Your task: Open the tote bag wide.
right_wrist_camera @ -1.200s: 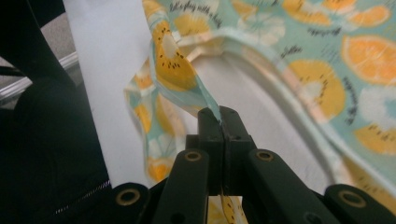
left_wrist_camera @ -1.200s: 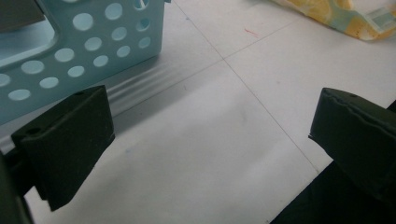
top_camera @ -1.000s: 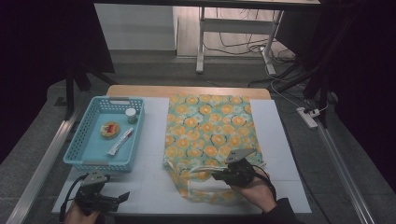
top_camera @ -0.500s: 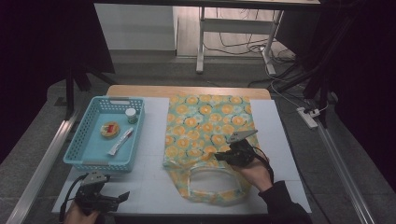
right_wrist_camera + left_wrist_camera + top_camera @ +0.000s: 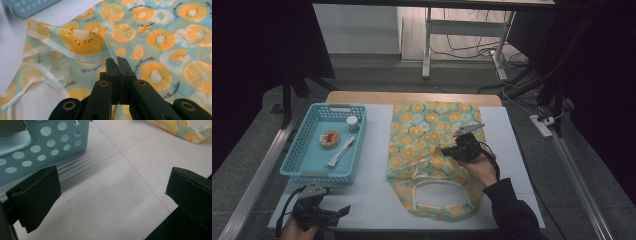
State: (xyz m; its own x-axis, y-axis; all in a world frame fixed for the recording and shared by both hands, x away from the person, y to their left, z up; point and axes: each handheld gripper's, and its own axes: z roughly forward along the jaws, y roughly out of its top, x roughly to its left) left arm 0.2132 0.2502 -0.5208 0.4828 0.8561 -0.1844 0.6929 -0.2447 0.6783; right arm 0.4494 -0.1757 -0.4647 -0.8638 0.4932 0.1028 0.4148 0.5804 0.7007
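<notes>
Pinching the fruit-print bag (image 5: pixel 160 37) is what your right gripper (image 5: pixel 117 62) is doing: the jaws are clamped tight together with a thin edge of the bag's fabric caught between them, and in the right gripper view that edge is lifted into a little ridge running off to the left. From the high view, the bag (image 5: pixel 427 135) lies mostly flat on the white table (image 5: pixel 372 200), in the middle and a bit to the right, its far end near the wooden edge at the back. The near end is folded over on itself, and a looped handle (image 5: pixel 438 192) sits on the rumpled part closest to you. Your right gripper (image 5: pixel 447 150) is over the bag's right half, hand and dark sleeve coming in from the bottom right.

Your left gripper (image 5: pixel 346 210) is down at the near left corner of the table, well away from the bag. Its jaws are wide apart with nothing between them, just bare table (image 5: pixel 112 195) underneath.

Just beyond it sits the light blue basket (image 5: pixel 294 167), left of the bag with a gap between them. Inside it: a small white-capped jar (image 5: pixel 353 123), a round orange thing (image 5: pixel 330 139), and a long white packet (image 5: pixel 341 152).
</notes>
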